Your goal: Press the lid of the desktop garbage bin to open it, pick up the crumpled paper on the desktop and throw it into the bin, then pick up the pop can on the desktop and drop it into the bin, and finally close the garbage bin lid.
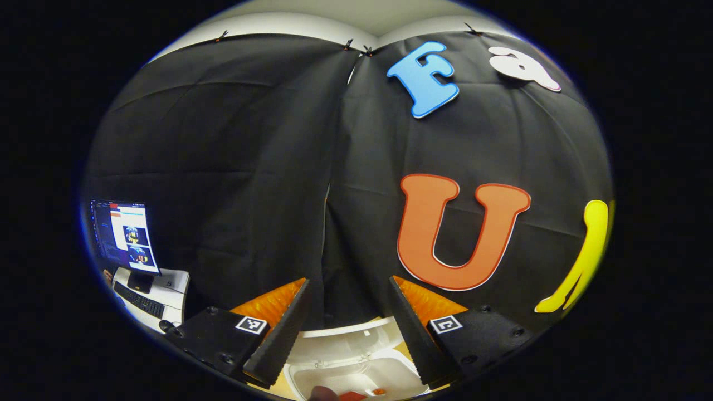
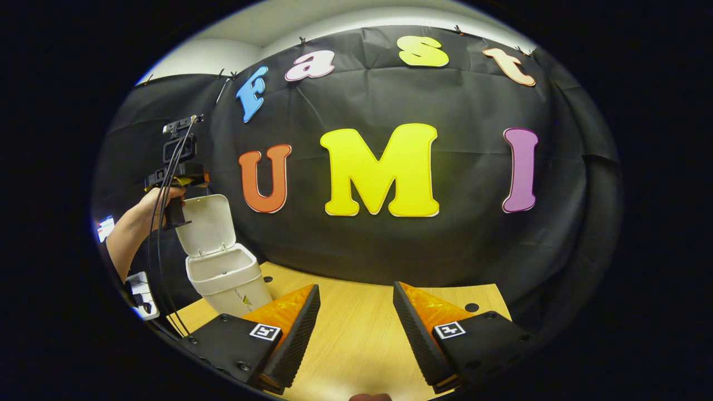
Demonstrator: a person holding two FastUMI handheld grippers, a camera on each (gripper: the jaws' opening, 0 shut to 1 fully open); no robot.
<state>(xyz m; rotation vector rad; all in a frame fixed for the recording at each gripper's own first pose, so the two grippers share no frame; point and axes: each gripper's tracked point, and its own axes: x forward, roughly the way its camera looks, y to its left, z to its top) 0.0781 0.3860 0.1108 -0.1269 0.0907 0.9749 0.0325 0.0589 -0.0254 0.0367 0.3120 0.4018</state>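
Bin (image 1: 356, 362) with lid (image 1: 345, 340) up, directly below left tool (image 1: 348, 328), fingers apart and empty; right tool (image 2: 356, 334) likewise apart

My left gripper (image 1: 348, 328): had ridged fingers, black blocks, square tags, round screws.
My right gripper (image 2: 356, 334): looked just the same.
My arm (image 2: 125, 234): was bare, with black cables beside it.
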